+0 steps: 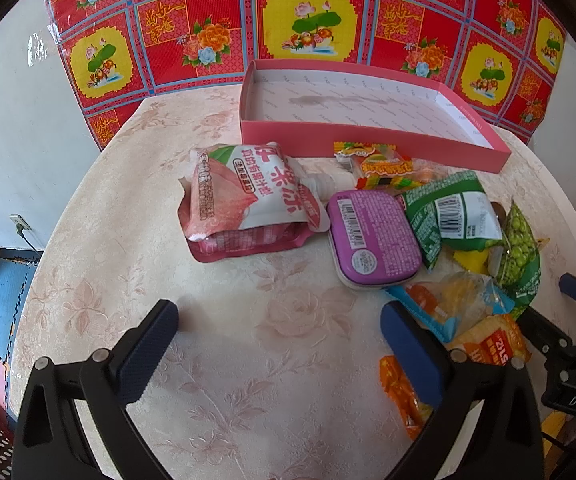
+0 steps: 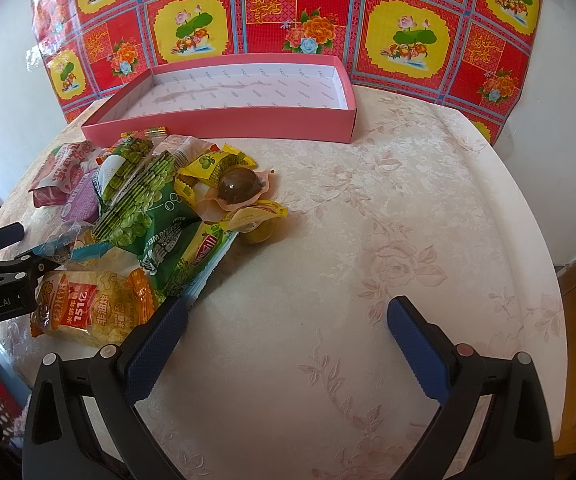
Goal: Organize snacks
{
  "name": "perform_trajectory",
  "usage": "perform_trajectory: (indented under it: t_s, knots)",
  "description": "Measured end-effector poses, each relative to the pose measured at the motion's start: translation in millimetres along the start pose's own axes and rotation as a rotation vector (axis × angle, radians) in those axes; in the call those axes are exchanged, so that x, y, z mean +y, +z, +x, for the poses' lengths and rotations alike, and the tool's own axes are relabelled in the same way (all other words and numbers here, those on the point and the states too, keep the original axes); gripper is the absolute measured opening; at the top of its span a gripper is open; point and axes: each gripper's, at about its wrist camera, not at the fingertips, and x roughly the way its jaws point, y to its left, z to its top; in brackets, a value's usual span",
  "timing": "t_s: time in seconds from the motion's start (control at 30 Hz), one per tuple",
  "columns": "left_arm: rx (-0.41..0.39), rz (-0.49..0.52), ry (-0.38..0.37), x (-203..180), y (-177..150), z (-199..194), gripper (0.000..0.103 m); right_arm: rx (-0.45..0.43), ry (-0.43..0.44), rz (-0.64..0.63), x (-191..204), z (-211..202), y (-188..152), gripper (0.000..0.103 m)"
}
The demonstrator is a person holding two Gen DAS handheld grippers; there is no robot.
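While both claws hung spread and empty over the worktop [image 2: 368, 208], the left claw [image 1: 280, 324] had the pink juice pouch [image 1: 244, 204] and purple tin [image 1: 372, 236] just above it in frame. The right claw [image 2: 288, 312] sat lower right of the snack heap [image 2: 140, 216]. At upper centre lay the pink box [image 1: 368, 136], empty, long axis left-right.

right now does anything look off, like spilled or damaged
One thing: the pink box has a brownish smear along its white floor, like a dried spill. Otherwise the snacks sit in a loose pile in front of the box, none inside yet, and no packet looks torn.
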Motion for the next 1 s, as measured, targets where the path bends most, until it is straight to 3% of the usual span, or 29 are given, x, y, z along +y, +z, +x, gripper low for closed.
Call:
perform_trajectory:
  t_s: [0.77,1.0]
  knots:
    - [-0.001,0.001,-0.002,0.3,0.4,-0.3,0.102,-0.002,0.004,-0.003,-3.4,-3.9,0.7,0.101]
    - [0.015,0.007,-0.018,5.0,4.2,-5.7,0.092,-0.005,0.036,-0.021,0.8,-8.5,2.7,0.094]
